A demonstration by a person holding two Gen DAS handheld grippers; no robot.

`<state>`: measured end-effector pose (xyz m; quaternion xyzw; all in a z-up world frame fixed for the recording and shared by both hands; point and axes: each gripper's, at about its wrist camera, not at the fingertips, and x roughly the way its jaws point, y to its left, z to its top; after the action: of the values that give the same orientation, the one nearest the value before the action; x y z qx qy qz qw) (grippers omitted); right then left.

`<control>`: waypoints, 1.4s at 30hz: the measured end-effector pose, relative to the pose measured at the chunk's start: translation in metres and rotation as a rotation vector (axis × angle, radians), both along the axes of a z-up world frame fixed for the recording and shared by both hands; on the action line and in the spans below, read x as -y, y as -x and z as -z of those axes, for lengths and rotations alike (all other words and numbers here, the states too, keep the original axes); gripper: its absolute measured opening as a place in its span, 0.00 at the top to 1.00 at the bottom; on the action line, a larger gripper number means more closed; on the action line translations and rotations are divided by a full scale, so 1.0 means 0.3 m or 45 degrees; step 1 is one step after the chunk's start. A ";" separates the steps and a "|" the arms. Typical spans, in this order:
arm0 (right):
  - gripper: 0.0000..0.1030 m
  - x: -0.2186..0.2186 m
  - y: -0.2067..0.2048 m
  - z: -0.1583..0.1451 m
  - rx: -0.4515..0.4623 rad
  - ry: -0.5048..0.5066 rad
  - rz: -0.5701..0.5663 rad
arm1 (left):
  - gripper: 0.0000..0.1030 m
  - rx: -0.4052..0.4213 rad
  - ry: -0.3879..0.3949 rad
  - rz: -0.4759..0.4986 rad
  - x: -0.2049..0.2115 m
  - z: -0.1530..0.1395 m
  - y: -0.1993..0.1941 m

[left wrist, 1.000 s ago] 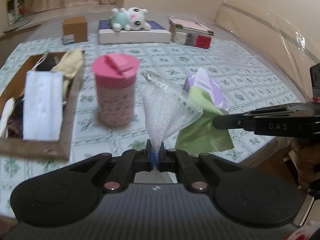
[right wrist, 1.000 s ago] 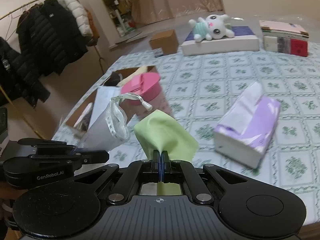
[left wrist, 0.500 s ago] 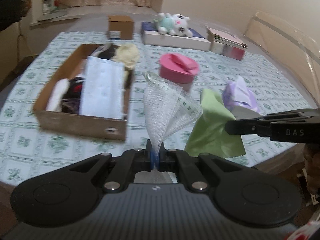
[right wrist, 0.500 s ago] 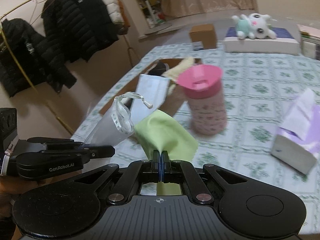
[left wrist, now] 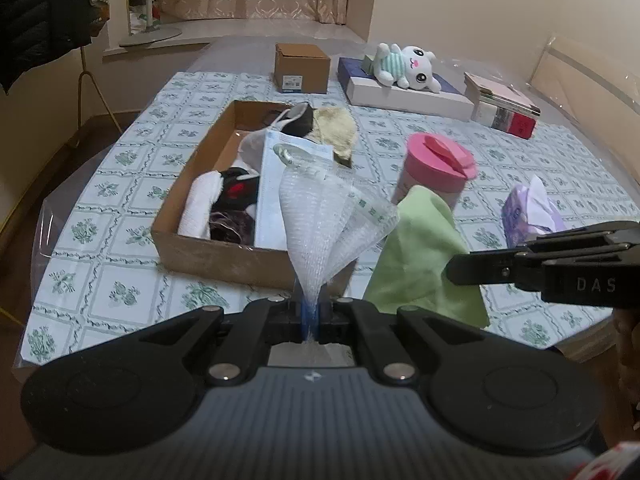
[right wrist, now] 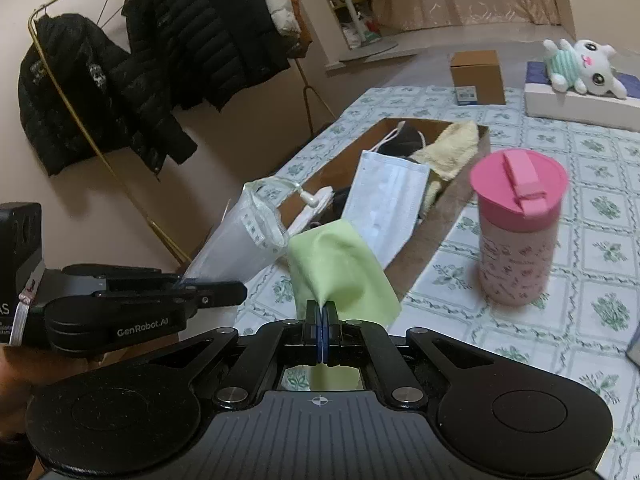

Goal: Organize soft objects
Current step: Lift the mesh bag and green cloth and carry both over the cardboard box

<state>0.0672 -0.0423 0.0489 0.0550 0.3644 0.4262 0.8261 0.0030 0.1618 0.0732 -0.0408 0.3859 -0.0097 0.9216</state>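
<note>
My left gripper (left wrist: 310, 314) is shut on a white mesh bag (left wrist: 324, 220) that fans upward from its jaws; the same left gripper (right wrist: 236, 294) and mesh bag (right wrist: 240, 240) show in the right wrist view. My right gripper (right wrist: 322, 318) is shut on a light green cloth (right wrist: 340, 268); in the left wrist view the green cloth (left wrist: 420, 260) hangs from the right gripper (left wrist: 452, 272). Both are held above the table's near edge, close to a cardboard box (left wrist: 200, 256) holding a white face mask (right wrist: 388, 208), a yellow cloth (right wrist: 452, 152) and dark fabrics.
A pink-lidded cup (right wrist: 518, 232) stands right of the box. A purple tissue pack (left wrist: 528, 212), a small brown carton (left wrist: 302, 68), a plush toy (left wrist: 404, 66) on a flat white box, and stacked books (left wrist: 504, 104) sit farther back. Black jackets (right wrist: 160, 60) hang on a rack at left.
Both grippers have swung leftward with the mesh bag and the green cloth still in them. The cardboard box has come to the middle of both views; cup and tissue pack slid to the right.
</note>
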 end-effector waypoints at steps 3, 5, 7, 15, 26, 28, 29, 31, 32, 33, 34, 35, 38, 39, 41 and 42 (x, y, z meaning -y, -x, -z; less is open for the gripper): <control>1.00 -0.035 -0.020 0.000 0.001 0.007 0.001 | 0.98 -0.001 0.004 0.000 -0.028 0.006 -0.024; 1.00 -0.053 -0.034 -0.003 0.001 0.005 0.006 | 0.98 -0.002 -0.001 0.005 -0.042 0.007 -0.037; 1.00 -0.071 -0.048 -0.004 -0.001 0.002 0.008 | 0.98 -0.004 0.000 0.012 -0.061 0.010 -0.056; 1.00 -0.145 -0.123 -0.023 0.010 0.016 0.014 | 0.98 -0.013 -0.037 0.051 -0.124 0.010 -0.144; 1.00 -0.234 -0.307 -0.076 0.054 0.048 0.025 | 0.98 -0.003 -0.051 0.099 -0.199 -0.015 -0.349; 1.00 -0.253 -0.347 -0.089 0.069 0.056 0.023 | 0.98 -0.003 -0.056 0.103 -0.215 -0.024 -0.394; 1.00 -0.261 -0.367 -0.096 0.076 0.059 0.023 | 0.98 -0.004 -0.060 0.105 -0.223 -0.025 -0.415; 1.00 -0.278 -0.410 -0.109 0.090 0.065 0.021 | 0.98 -0.010 -0.073 0.107 -0.237 -0.029 -0.463; 1.00 -0.286 -0.435 -0.118 0.097 0.068 0.020 | 0.98 -0.010 -0.076 0.106 -0.245 -0.032 -0.482; 1.00 -0.294 -0.459 -0.126 0.106 0.072 0.019 | 0.98 -0.010 -0.081 0.105 -0.252 -0.035 -0.502; 1.00 -0.302 -0.480 -0.134 0.115 0.077 0.020 | 0.98 -0.013 -0.086 0.105 -0.259 -0.037 -0.524; 1.00 -0.309 -0.501 -0.142 0.125 0.084 0.020 | 0.98 -0.016 -0.090 0.105 -0.267 -0.038 -0.545; 1.00 -0.337 -0.573 -0.165 0.156 0.112 0.023 | 0.98 -0.029 -0.091 0.106 -0.289 -0.033 -0.614; 1.00 -0.346 -0.594 -0.171 0.164 0.122 0.022 | 0.98 -0.034 -0.092 0.105 -0.296 -0.029 -0.634; 1.00 -0.370 -0.640 -0.183 0.183 0.145 0.018 | 0.98 -0.045 -0.100 0.106 -0.304 -0.019 -0.679; 1.00 -0.381 -0.663 -0.188 0.193 0.156 0.018 | 0.98 -0.050 -0.102 0.106 -0.309 -0.014 -0.701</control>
<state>0.2660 0.0721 0.1054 -0.0254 0.3260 0.4002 0.8561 0.2132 0.2546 0.0775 0.0119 0.4055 -0.0320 0.9135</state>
